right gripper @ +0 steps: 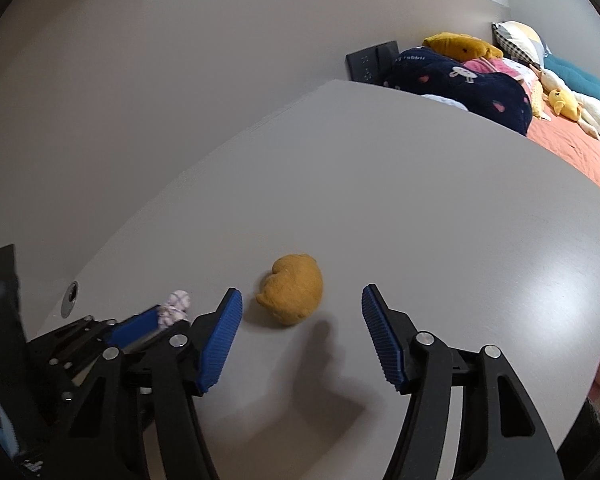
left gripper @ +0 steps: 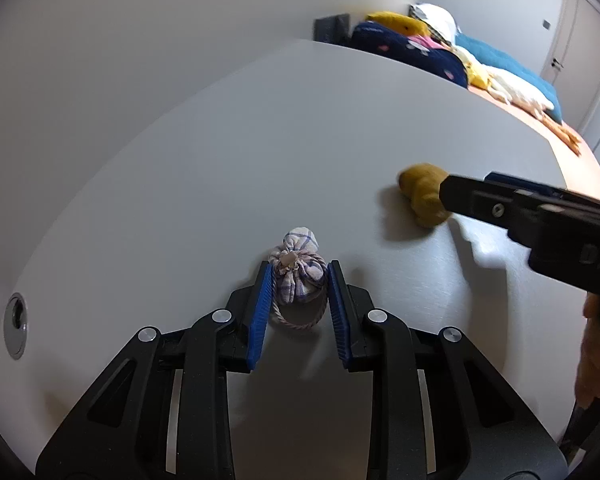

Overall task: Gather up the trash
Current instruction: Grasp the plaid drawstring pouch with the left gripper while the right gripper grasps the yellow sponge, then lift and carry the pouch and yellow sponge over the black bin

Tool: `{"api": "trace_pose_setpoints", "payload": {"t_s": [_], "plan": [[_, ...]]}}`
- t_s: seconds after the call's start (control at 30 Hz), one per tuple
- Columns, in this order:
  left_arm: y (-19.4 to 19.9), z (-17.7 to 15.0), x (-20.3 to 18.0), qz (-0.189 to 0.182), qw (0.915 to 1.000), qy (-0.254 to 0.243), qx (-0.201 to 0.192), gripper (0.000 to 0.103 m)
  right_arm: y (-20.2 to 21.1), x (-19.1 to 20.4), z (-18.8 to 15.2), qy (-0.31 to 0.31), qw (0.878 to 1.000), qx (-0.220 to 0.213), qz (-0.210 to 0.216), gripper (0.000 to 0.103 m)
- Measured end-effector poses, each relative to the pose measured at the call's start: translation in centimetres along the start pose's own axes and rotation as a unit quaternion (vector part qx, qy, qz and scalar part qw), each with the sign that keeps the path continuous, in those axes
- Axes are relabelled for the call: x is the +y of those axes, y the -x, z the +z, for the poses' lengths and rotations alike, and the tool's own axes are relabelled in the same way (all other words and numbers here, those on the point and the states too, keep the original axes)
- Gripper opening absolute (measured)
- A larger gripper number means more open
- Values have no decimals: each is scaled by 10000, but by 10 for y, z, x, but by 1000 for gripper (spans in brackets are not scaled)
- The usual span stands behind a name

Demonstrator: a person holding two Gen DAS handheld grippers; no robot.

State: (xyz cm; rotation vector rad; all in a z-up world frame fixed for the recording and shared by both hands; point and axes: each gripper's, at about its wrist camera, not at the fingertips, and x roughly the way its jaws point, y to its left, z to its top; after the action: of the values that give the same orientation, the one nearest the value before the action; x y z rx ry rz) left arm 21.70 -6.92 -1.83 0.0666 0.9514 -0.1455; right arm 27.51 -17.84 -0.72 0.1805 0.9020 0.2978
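Observation:
A small checked cloth pouch tied with a cord [left gripper: 299,270] sits on the grey table [left gripper: 220,168]. My left gripper [left gripper: 299,270] has its blue pads on both sides of the pouch, touching or nearly touching it. A mustard-yellow crumpled lump [right gripper: 292,290] lies on the table to the right. My right gripper [right gripper: 302,300] is open, its fingers either side of the lump and just short of it. The pouch also shows in the right wrist view [right gripper: 175,307], between the left gripper's pads. The right gripper shows in the left wrist view [left gripper: 456,194], reaching at the lump [left gripper: 422,194].
A round cable hole [left gripper: 16,325] sits in the table at the far left. Beyond the table's far edge is a bed with an orange cover [right gripper: 572,152], pillows and soft toys [right gripper: 460,80]. A dark wall panel [right gripper: 372,60] is behind it.

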Motion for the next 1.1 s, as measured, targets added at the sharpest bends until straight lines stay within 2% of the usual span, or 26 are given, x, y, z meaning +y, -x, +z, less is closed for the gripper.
{"api": "trace_pose_setpoints", "payload": {"t_s": [0.13, 0.2, 0.37, 0.6, 1.1], "plan": [[6, 1, 8, 27, 9999, 111, -54, 27, -17, 2, -1, 6, 9998, 188, -69, 50], [8, 0, 10, 32, 9999, 155, -68, 27, -26, 2, -2, -2, 9995, 320, -57, 41], [12, -1, 12, 13, 9998, 182, -65, 27, -24, 4, -4, -49, 9995, 295, -49, 40], [15, 1, 7, 4, 9999, 127, -91, 27, 4, 2, -9, -71, 9999, 102, -4, 40], [50, -4, -43, -265, 9993, -98, -264, 27, 81, -20, -34, -208, 9995, -222, -50, 40]]}}
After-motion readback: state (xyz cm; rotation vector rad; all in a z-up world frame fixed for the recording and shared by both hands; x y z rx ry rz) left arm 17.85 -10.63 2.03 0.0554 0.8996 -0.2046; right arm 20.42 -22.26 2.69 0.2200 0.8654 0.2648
